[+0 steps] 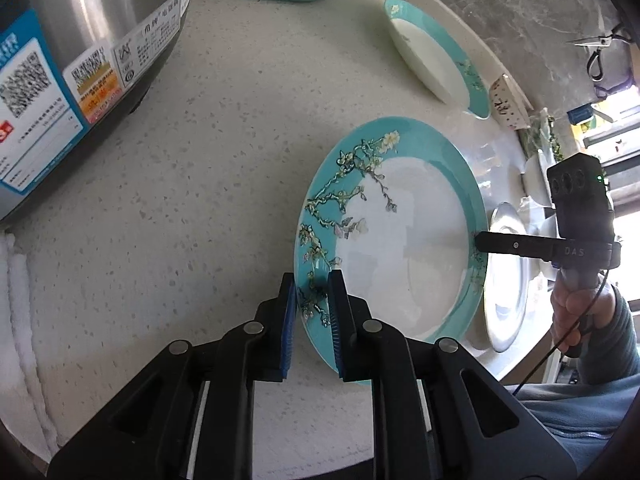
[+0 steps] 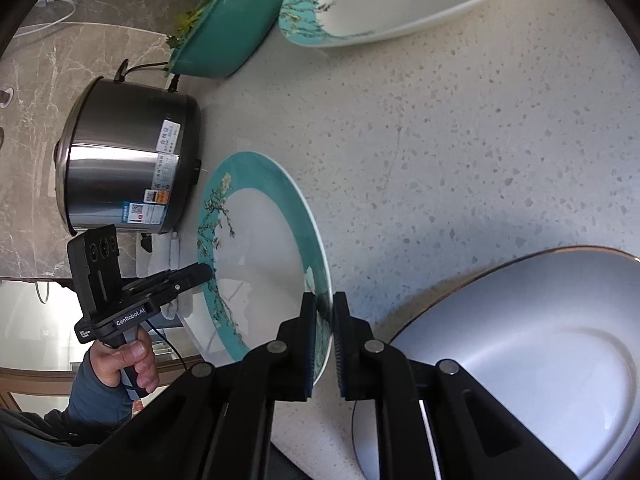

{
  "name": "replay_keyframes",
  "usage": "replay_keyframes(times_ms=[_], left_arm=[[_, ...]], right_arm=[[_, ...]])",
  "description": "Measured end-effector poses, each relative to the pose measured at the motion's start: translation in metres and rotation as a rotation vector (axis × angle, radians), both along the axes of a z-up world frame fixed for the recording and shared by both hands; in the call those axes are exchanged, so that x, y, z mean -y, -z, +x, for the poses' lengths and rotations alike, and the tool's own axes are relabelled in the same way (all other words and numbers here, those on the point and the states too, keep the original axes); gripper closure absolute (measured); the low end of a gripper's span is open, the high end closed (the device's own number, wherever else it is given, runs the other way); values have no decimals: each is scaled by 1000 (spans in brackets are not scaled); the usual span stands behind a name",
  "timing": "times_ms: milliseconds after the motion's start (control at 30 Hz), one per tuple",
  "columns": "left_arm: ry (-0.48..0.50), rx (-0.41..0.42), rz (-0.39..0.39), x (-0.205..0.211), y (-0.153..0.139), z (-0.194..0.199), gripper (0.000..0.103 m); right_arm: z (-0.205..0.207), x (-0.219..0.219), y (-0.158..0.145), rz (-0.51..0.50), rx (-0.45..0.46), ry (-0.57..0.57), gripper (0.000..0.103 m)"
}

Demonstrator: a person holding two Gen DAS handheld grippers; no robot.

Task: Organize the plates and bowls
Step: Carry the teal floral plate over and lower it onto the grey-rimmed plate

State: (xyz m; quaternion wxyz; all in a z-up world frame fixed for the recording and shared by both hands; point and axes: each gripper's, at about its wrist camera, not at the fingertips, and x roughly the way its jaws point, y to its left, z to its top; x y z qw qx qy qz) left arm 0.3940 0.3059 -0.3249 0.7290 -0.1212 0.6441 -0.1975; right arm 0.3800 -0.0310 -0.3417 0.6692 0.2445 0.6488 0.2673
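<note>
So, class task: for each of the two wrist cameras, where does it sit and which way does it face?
Left wrist: behind the left tongs, facing along them at the floral plate; right tongs and hand opposite.
Right wrist: behind the right tongs, facing back across the same plate; left tongs and hand visible.
Shared: floral plate, steel cooker, white plate.

The floral plate (image 1: 400, 240) is set on the bench (image 1: 220, 184) between two grippers — the left gripper (image 1: 312, 312) at one rim, the right gripper (image 2: 322, 340) at the opposite rim. The cooker (image 2: 128, 168) is placed beyond the left gripper's side; a plain plate (image 2: 540, 352) lies just beside the right gripper — a second floral plate (image 2: 384, 0) well apart, beside the basin (image 2: 228, 28).
</note>
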Motion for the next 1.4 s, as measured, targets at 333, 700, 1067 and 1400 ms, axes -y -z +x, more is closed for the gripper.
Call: replay_keyframes(times_ms=[333, 700, 1067, 1400], left_arm=[[32, -4, -29, 14, -56, 0, 89], [131, 68, -49, 68, -124, 4, 88], [214, 20, -34, 142, -92, -12, 87], [280, -29, 6, 213, -47, -33, 86]], right_arm=[[-19, 13, -55, 3, -11, 24, 92], [-45, 55, -117, 29, 73, 109, 92], [-74, 113, -90, 40, 54, 218, 92], [-104, 174, -45, 39, 14, 303, 92]])
